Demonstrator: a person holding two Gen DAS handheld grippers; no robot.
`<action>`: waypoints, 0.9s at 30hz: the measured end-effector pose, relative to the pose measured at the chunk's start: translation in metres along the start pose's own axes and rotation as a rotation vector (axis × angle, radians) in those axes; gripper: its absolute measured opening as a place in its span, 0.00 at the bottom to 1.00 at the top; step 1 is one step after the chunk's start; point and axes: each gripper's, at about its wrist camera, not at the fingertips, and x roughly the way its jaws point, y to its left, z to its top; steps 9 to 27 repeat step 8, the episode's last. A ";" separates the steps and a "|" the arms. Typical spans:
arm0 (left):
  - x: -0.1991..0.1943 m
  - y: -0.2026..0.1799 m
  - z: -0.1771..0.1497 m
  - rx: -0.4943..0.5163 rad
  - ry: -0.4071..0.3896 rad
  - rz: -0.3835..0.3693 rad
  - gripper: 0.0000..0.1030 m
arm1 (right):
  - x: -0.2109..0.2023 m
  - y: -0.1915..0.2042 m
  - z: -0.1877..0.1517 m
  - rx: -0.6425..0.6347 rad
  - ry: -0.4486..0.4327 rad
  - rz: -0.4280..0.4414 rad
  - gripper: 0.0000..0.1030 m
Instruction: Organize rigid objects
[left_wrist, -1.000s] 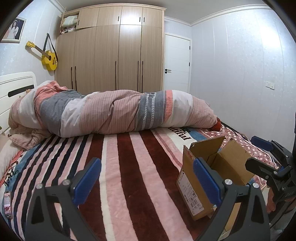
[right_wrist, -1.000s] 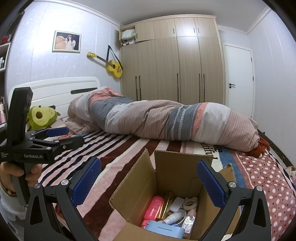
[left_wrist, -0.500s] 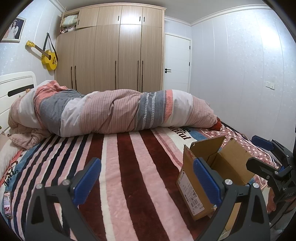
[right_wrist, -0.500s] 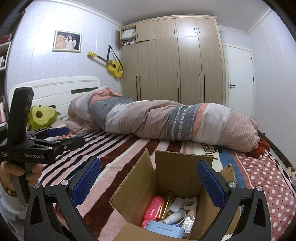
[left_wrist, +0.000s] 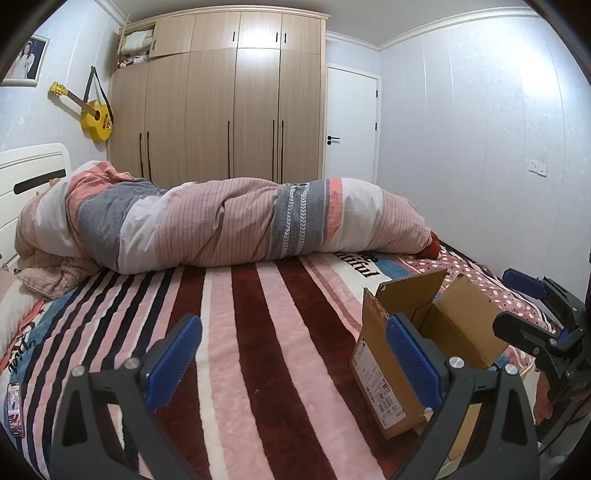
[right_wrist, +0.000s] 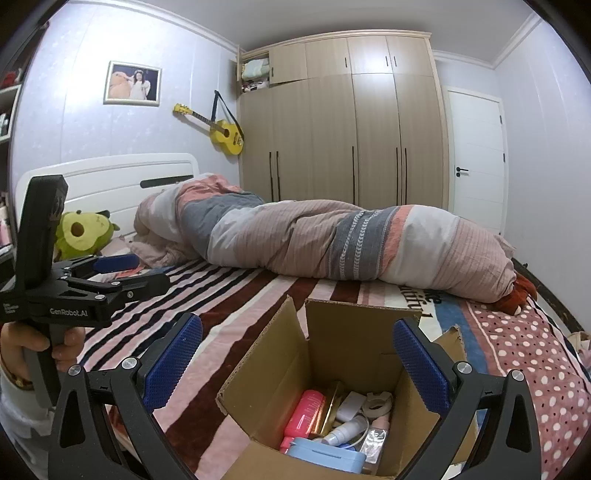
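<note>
Striped blanket (left_wrist: 258, 350) spread across the bed, rolled duvet (left_wrist: 229, 221) lying along its far side from 9 to 3 o'clock. Wooden wardrobe (left_wrist: 221, 107) at 12 o'clock behind it, yellow guitar (left_wrist: 96, 115) hanging at 10 o'clock in the left wrist view. Open cardboard box (right_wrist: 332, 354) standing on the blanket, flaps up: at 6 o'clock in the right wrist view, at 4 o'clock in the left wrist view. Inside the box, jumbled together: light blue case (right_wrist: 325, 452) nearest the camera, pink bottle (right_wrist: 304, 410) leaning behind it, small white bottle (right_wrist: 345, 432) and tape roll (right_wrist: 376, 402) toward 5 o'clock. Right gripper (right_wrist: 297, 363) poised above the box, fingers spread wide, holding nothing. Left gripper (left_wrist: 293, 356) over bare blanket, fingers likewise spread wide and empty, box just beside its right finger. Phone (left_wrist: 14, 408) lying at 8 o'clock on the blanket edge.
</note>
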 end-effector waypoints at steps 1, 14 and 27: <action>0.000 0.000 0.000 0.001 0.000 -0.001 0.96 | 0.000 0.000 0.000 0.000 0.000 0.001 1.00; 0.003 0.002 -0.001 -0.010 0.008 -0.006 0.96 | 0.000 -0.001 -0.001 0.000 0.002 0.002 1.00; 0.003 0.002 -0.001 -0.010 0.008 -0.006 0.96 | 0.000 -0.001 -0.001 0.000 0.002 0.002 1.00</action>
